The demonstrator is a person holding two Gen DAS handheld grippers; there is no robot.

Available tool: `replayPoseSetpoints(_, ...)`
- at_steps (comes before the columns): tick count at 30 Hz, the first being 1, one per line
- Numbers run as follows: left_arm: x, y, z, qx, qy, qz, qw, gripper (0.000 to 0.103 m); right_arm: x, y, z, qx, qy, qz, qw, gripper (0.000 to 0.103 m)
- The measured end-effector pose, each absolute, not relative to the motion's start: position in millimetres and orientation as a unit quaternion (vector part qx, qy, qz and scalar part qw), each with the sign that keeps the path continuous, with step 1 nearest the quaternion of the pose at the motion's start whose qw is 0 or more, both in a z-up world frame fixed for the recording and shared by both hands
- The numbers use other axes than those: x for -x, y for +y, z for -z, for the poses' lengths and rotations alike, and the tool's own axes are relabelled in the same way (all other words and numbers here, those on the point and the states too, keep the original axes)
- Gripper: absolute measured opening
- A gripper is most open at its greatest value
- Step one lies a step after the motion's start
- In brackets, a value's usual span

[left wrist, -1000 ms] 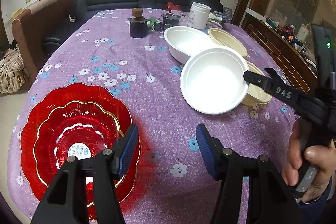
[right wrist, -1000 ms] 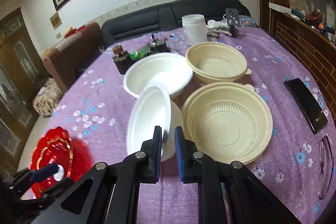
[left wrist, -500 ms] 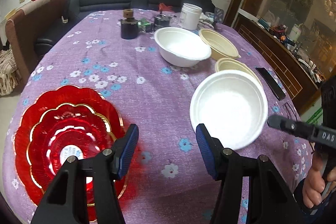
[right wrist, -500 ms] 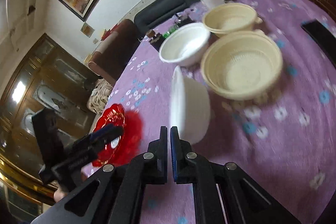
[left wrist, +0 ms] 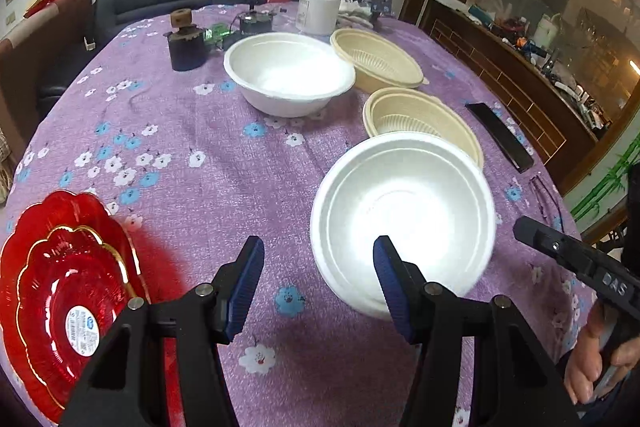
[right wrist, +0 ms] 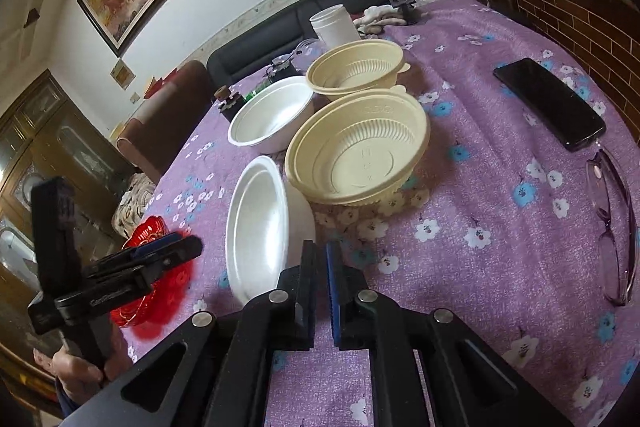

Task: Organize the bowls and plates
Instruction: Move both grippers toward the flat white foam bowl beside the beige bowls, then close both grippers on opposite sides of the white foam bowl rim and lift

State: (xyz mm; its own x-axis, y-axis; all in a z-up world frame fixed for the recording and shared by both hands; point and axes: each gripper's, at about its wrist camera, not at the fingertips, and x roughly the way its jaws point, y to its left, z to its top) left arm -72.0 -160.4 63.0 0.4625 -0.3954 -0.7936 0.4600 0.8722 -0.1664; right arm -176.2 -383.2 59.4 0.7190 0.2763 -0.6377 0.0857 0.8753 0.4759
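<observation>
**White foam bowl carried from beside the beige bowls toward the near worktop edge.**

A second ago the white foam bowl [right wrist: 260,227] was just beside the beige ribbed bowl [right wrist: 360,151]; now it sits tilted at about 10 o'clock from the right claw [right wrist: 320,259], whose jaws are clenched on its rim. The left claw [left wrist: 316,283] is released, jaws wide apart and empty, with the stacked red plates [left wrist: 60,299] at its 9 o'clock. The shift suggests the bowl is being regrouped, probably with the second white bowl [left wrist: 288,71] at 12 o'clock. The foam is smooth and matte, the beige bowls are ribbed plastic, and the red plates are glossy, scalloped and gilt-edged. The worktop [left wrist: 200,187] wears a purple floral cloth.
</observation>
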Motion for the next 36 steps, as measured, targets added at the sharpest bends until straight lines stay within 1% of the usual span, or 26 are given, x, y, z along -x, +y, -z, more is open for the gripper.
replayPoseSetpoints(3, 69.1, -160.9, -58.2, -0.026, 0.457, 0.26, 0.85, 0.056, 176.1, -380.3, -59.9, -0.237, 0.369, -0.058, 0.897, 0.007)
replayPoseSetpoints(4, 68.3, -161.0, -56.9, -0.023, 0.456, 0.262, 0.85, 0.056, 175.9, -379.0, -60.4, -0.234, 0.367, -0.059, 0.898, 0.009)
replayPoseSetpoints(6, 65.3, -162.0, -53.7, -0.02, 0.455, 0.265, 0.85, 0.056, 174.4, -375.4, -60.2, -0.228, 0.366, -0.061, 0.9, 0.016)
replayPoseSetpoints(7, 63.3, -162.6, -51.5, -0.019, 0.455, 0.264, 0.851, 0.056, 173.6, -373.7, -59.4, -0.227, 0.366, -0.062, 0.9, 0.021)
replayPoseSetpoints(10, 56.9, -165.7, -41.1, -0.018, 0.462, 0.259, 0.848, 0.055, 168.1, -368.7, -53.3, -0.222, 0.373, -0.061, 0.899, 0.022)
replayPoseSetpoints(12, 54.6, -168.2, -32.6, -0.017, 0.47, 0.261, 0.843, 0.044, 164.7, -365.4, -48.2, -0.216, 0.38, -0.059, 0.897, 0.022)
replayPoseSetpoints(13, 55.2, -170.4, -28.2, -0.017, 0.477, 0.268, 0.837, 0.027, 162.6, -364.6, -45.3, -0.218, 0.384, -0.06, 0.895, 0.021)
replayPoseSetpoints(14, 57.2, -172.5, -25.0, -0.018, 0.483, 0.277, 0.83, 0.015, 162.3, -363.6, -42.4, -0.221, 0.387, -0.062, 0.893, 0.012)
replayPoseSetpoints(15, 59.8, -173.2, -24.0, -0.02, 0.484, 0.28, 0.829, 0.016, 161.9, -362.5, -40.7, -0.221, 0.39, -0.065, 0.892, 0.01)
replayPoseSetpoints(19, 74.0, -168.4, -33.8, -0.034, 0.47, 0.279, 0.837, 0.016, 166.0, -362.3, -44.6, -0.23, 0.393, -0.071, 0.887, 0.01)
replayPoseSetpoints(24, 99.5, -144.5, -43.5, -0.044, 0.485, 0.283, 0.826, 0.016, 177.5, -356.3, -51.9, -0.247, 0.418, -0.125, 0.865, 0.011)
replayPoseSetpoints(27, 105.8, -133.6, -42.7, -0.045, 0.488, 0.271, 0.829, 0.017, 177.2, -349.2, -46.1, -0.248, 0.435, -0.142, 0.854, 0.012)
replayPoseSetpoints(28, 106.5, -132.4, -43.1, -0.051, 0.482, 0.264, 0.834, 0.018, 176.4, -345.7, -44.7, -0.235, 0.434, -0.134, 0.859, 0.012)
replayPoseSetpoints(30, 105.2, -129.9, -43.2, -0.052, 0.474, 0.249, 0.843, 0.025, 176.1, -340.4, -44.5, -0.205, 0.429, -0.105, 0.873, 0.013)
replayPoseSetpoints(32, 104.9, -127.5, -44.7, -0.042, 0.469, 0.256, 0.844, 0.037, 178.5, -337.7, -47.7, -0.179, 0.419, -0.082, 0.886, 0.013)
replayPoseSetpoints(36, 104.3, -129.5, -47.8, -0.044, 0.452, 0.251, 0.855, 0.04, 182.9, -338.1, -53.1, -0.159, 0.407, -0.063, 0.898, 0.013)
